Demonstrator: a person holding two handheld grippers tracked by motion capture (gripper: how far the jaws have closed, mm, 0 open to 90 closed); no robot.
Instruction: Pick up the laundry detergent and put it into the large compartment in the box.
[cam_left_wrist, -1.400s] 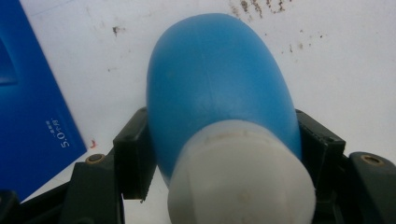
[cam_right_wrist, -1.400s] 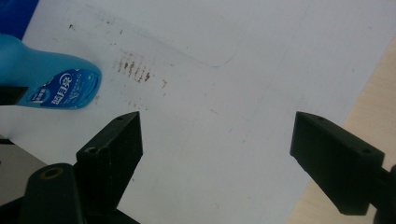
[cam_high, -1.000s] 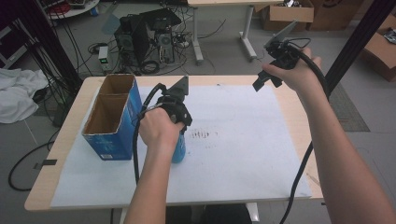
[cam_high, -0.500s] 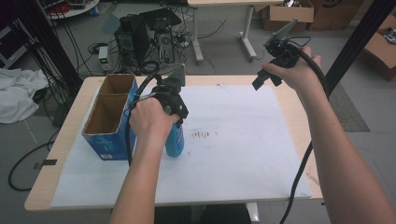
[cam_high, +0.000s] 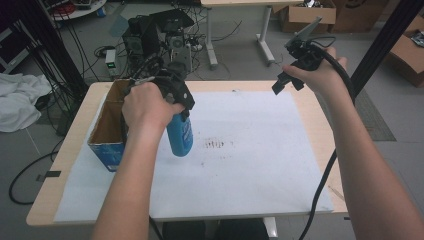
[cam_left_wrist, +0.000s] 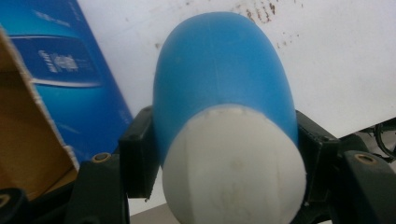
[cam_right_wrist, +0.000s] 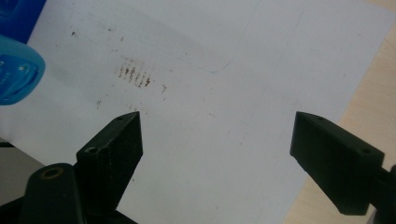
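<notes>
- left gripper (cam_high: 184, 107): jaws clamped on the blue bottle (cam_high: 180, 134), white cap end toward its camera (cam_left_wrist: 233, 168). A second ago the bottle stood on the sheet; now it hangs clear of it, just right of the blue box (cam_high: 107, 145). Lift done, grip looks secure.
- Likely next: carry it over the box's open top and lower it in. The box wall is close, so watch clearance.
- right gripper (cam_right_wrist: 215, 140): jaws spread wide, nothing between them, held high over the far right of the table, unmoved.
- Surface: white paper sheet (cam_high: 260, 165) on a wooden table (cam_high: 70, 150), brown smudges (cam_high: 215, 145) mid-sheet.
- Beyond: electronics and cables (cam_high: 160, 35) on the floor, cardboard boxes (cam_high: 300, 15), white cloth (cam_high: 20, 102) on the left.
</notes>
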